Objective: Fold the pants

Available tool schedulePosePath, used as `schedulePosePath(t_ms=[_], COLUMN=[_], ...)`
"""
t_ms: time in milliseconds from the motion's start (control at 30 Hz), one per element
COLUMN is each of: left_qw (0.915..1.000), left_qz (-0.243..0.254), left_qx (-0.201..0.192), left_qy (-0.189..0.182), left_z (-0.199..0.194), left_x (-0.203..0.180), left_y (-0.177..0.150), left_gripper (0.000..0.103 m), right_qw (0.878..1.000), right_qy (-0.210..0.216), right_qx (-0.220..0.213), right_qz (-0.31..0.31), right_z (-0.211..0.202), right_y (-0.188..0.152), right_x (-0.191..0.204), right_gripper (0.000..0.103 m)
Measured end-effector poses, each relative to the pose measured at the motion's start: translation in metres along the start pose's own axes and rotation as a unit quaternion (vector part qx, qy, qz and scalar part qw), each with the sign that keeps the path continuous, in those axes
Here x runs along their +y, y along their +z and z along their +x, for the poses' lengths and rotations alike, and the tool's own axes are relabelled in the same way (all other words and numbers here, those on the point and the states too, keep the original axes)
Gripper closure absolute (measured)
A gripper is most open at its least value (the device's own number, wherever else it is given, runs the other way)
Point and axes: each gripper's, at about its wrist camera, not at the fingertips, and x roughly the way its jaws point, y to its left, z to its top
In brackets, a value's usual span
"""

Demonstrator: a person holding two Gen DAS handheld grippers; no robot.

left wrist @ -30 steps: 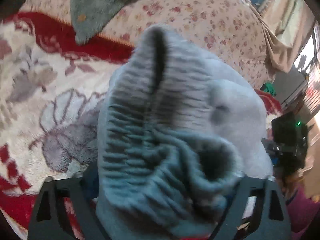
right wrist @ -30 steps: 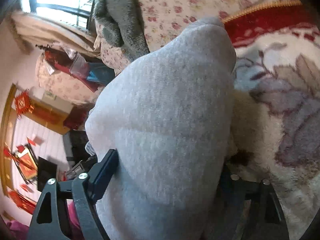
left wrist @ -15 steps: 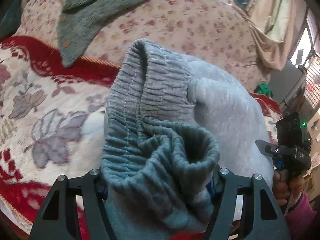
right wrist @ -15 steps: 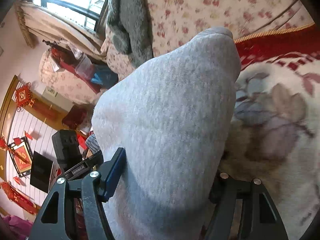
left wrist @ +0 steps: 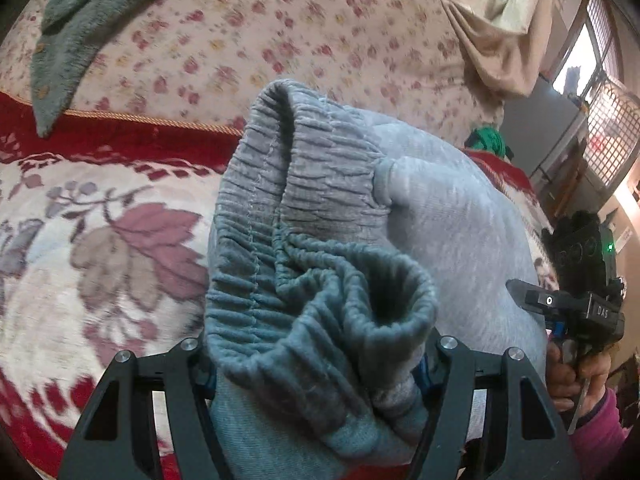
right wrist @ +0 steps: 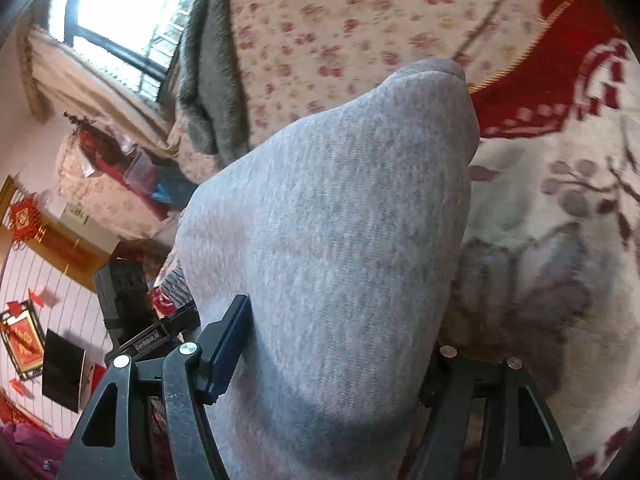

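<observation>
In the left wrist view, the left gripper (left wrist: 316, 364) has its two fingers closed on the grey pants (left wrist: 320, 264), pinching the gathered elastic waistband (left wrist: 280, 184). The waistband bunches up between the fingers and rises in front of the camera, its opening folded over into a loose ring. The pants are held above the red and cream flower blanket (left wrist: 100, 240), which lies beneath and to the left of them. Beyond the pants is a flowered quilt (left wrist: 280, 40), and a green fleece garment (left wrist: 80, 20) lies on the quilt up and left of the pants. To the right of the pants the right gripper (left wrist: 560, 304) shows, held in a hand with a pink sleeve (left wrist: 592, 436). A beige curtain (left wrist: 492, 32) hangs up and right of the pants.

In the right wrist view, the right gripper (right wrist: 332, 364) clamps a thick smooth fold of the pants (right wrist: 340, 240), with its blue pad (right wrist: 228, 348) pressed against the cloth on the left side. The fabric fills the space between the fingers and stands up to a rounded peak. The blanket (right wrist: 560, 220) lies to the right of the pants, the quilt (right wrist: 360, 20) beyond them, and the green garment (right wrist: 208, 80) hangs up and left. The left gripper (right wrist: 160, 332) shows just left of the pants.
</observation>
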Motion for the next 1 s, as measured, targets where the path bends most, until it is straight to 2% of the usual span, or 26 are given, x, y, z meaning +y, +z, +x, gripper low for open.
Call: schedulePosePath(t_ms=[167,300,400,500,600,700,867,1000], left_qw=[0.9997,0.9997,0.9990,0.9980,0.9953,0.9933,0.9840,0.9796], left_qz=[0.013,0.014,0.026,0.032,0.050,0.060,0.084,0.083], left_qx=[-0.001,-0.005,-0.009,-0.015,-0.030,-0.040,-0.078,-0.102], left_qy=[0.018,0.019,0.034,0.052,0.078,0.091,0.137,0.151], left_z=[0.013,0.012,0.007,0.001,-0.013,-0.026,-0.051,-0.064], left_x=[-0.011,-0.008,-0.006,-0.009,-0.013,-0.018,-0.037,-0.047], left_y=[-0.009,-0.014,-0.018,-0.020,-0.026,-0.028,-0.027,-0.021], left_gripper=[0.034,0.023,0.020,0.016,0.015,0.015,0.015,0.015], right_qw=[1.000,0.998,0.993,0.976,0.962,0.954,0.951,0.946], right_qy=[-0.010,-0.052,-0.111,-0.200,-0.246,-0.264,-0.273,-0.289], right_qx=[0.014,-0.006,-0.022,-0.031,-0.046,-0.057,-0.074,-0.073], right_qz=[0.025,0.024,-0.017,-0.082,-0.105,-0.127,-0.126,-0.128], right_z=[0.000,-0.005,-0.015,-0.021,-0.027,-0.031,-0.031,-0.022], right_y=[-0.002,-0.002,-0.003,-0.004,-0.008,-0.016,-0.027,-0.033], right_x=[-0.034,-0.040,-0.025,0.003,0.018,0.036,0.061,0.076], right_gripper=[0.026,0.015,0.011,0.010,0.010,0.010,0.010,0.010])
